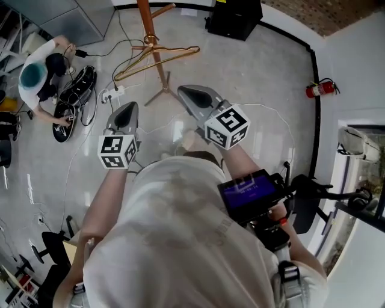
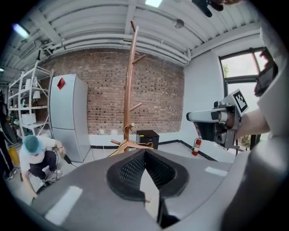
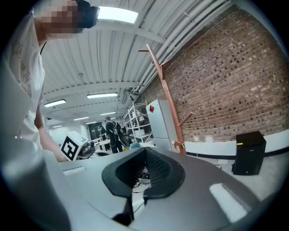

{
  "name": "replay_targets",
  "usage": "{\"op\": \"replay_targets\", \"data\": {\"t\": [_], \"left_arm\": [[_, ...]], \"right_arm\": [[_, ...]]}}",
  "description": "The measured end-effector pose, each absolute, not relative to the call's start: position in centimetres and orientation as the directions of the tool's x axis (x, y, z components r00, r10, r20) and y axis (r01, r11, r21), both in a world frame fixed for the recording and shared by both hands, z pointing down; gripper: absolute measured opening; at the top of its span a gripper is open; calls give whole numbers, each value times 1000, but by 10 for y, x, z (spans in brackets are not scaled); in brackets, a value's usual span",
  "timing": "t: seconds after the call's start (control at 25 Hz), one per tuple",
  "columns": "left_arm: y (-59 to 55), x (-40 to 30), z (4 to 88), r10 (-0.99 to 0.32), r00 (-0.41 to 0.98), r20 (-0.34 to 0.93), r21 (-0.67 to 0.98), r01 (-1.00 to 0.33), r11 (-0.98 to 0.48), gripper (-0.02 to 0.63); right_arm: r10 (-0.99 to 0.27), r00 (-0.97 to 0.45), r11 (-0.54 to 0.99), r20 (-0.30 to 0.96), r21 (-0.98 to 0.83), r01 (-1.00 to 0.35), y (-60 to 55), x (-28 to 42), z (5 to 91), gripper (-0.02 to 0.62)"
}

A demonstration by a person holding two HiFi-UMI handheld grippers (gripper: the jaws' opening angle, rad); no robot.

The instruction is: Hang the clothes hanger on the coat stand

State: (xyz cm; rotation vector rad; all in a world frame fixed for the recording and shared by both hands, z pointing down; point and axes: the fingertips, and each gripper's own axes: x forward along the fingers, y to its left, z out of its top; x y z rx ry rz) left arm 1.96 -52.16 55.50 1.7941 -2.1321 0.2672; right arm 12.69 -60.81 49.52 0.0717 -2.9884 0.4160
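The wooden coat stand rises from the floor ahead of me. A wooden clothes hanger hangs by its metal hook on a low peg of the stand, free of both grippers. My left gripper is shut and empty, short of the stand and to its left. My right gripper is also shut and empty, just right of the stand's feet. In the left gripper view the stand and hanger lie beyond the closed jaw tips. The right gripper view shows the stand to the right of its closed tips.
A person crouches at the left among cables and black gear. A power strip lies near the stand's feet. A black cabinet stands behind, a fire extinguisher at the right wall, a grey cabinet at the left.
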Motion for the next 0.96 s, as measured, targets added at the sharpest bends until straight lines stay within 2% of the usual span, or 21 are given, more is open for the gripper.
{"op": "replay_targets", "data": {"t": [0.24, 0.48, 0.8, 0.96], "left_arm": [[-487, 43, 547, -932, -130, 338, 123, -976, 181, 2], [-482, 88, 565, -932, -91, 350, 153, -976, 152, 2], [-466, 70, 566, -936, -105, 336, 163, -972, 168, 2], [-474, 85, 566, -945, -62, 320, 182, -975, 125, 2]], "right_arm": [[-4, -993, 954, 117, -298, -39, -566, 138, 494, 14], [26, -985, 952, 173, -306, -28, -546, 175, 516, 14], [32, -986, 957, 162, -290, -17, -534, 160, 510, 14], [15, -985, 960, 173, -277, -34, -535, 170, 506, 14]]}}
